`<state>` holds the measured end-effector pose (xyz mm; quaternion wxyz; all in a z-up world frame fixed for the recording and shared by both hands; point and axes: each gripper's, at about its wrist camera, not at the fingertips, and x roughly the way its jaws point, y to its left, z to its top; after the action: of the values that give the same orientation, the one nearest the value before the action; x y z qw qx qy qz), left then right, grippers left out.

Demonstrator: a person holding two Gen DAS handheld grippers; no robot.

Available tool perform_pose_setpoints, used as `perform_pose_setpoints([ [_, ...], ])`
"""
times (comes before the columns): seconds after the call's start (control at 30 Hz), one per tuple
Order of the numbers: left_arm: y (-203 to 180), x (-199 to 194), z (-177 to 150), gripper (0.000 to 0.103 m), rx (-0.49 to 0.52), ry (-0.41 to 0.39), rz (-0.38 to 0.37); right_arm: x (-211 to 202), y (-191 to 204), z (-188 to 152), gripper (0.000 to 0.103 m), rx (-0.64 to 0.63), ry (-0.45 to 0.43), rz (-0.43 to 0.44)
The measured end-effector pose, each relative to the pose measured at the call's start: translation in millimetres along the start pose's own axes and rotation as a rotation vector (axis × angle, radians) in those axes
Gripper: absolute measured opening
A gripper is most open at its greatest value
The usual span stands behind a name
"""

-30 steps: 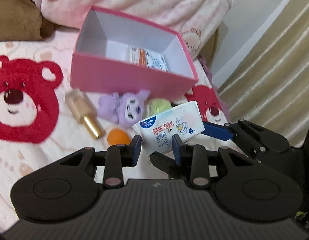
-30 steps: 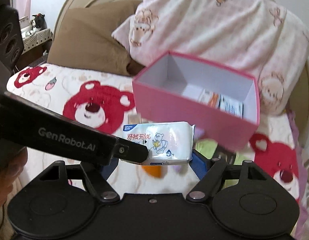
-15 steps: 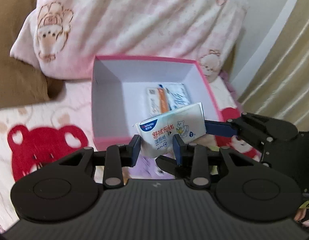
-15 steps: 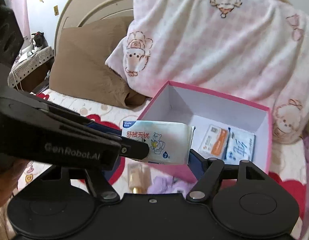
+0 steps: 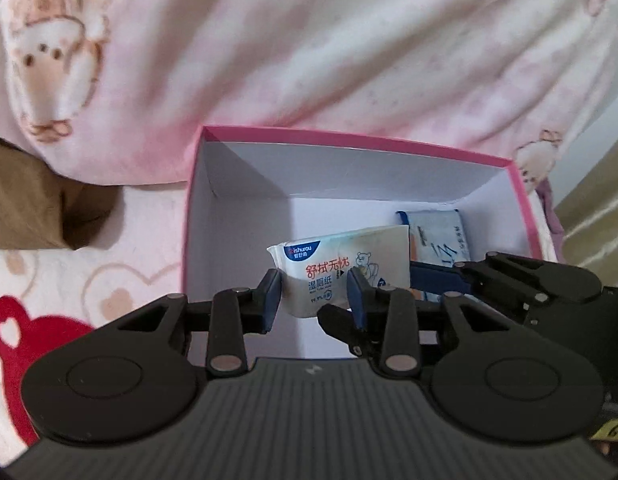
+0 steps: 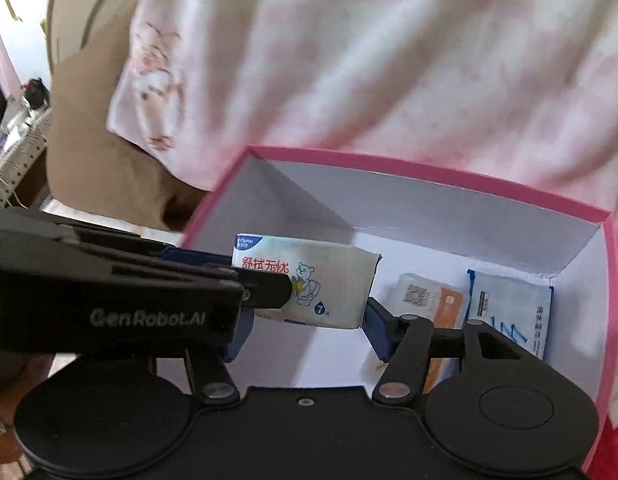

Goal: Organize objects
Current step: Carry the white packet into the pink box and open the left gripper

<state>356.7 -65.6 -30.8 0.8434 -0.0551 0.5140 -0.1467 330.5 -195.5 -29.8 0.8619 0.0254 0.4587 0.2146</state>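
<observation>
A white wet-wipes pack (image 5: 341,268) with red print and a bear drawing is held over the open pink box (image 5: 349,140). My left gripper (image 5: 313,294) is shut on its left end. My right gripper (image 6: 305,320) is shut on the same pack (image 6: 309,280) across its length, and its arm reaches in from the right in the left wrist view (image 5: 509,280). The pack hangs above the box's white floor. Two flat packets lie in the box at the right: a blue-and-white one (image 6: 509,308) and an orange-and-white one (image 6: 429,300).
A pink bear-print pillow (image 5: 309,48) leans right behind the box. A brown pillow (image 5: 25,200) lies at the left. The bedsheet with red bears (image 5: 49,300) spreads left of the box. A gold curtain (image 5: 597,200) hangs at the right.
Both grippers carried the wipes pack forward, from in front of the box to over its inside. The toys on the bed dropped out of view.
</observation>
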Motion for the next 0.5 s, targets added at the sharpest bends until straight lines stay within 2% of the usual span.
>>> perform_pose_setpoints([
  [0.17,3.9,22.8,3.3,0.034,-0.019,0.007,0.024,29.3,-11.7,6.0,0.062,0.02,0.035,-0.001],
  [0.3,1.9,33.5,3.8,0.033,-0.006,-0.039,0.039,45.4,-17.1,10.6,0.062,0.032,0.06,-0.016],
  [0.5,4.9,37.7,4.6,0.042,-0.034,-0.091,0.011,53.0,-29.6,14.6,0.066,0.097,0.081,0.002],
])
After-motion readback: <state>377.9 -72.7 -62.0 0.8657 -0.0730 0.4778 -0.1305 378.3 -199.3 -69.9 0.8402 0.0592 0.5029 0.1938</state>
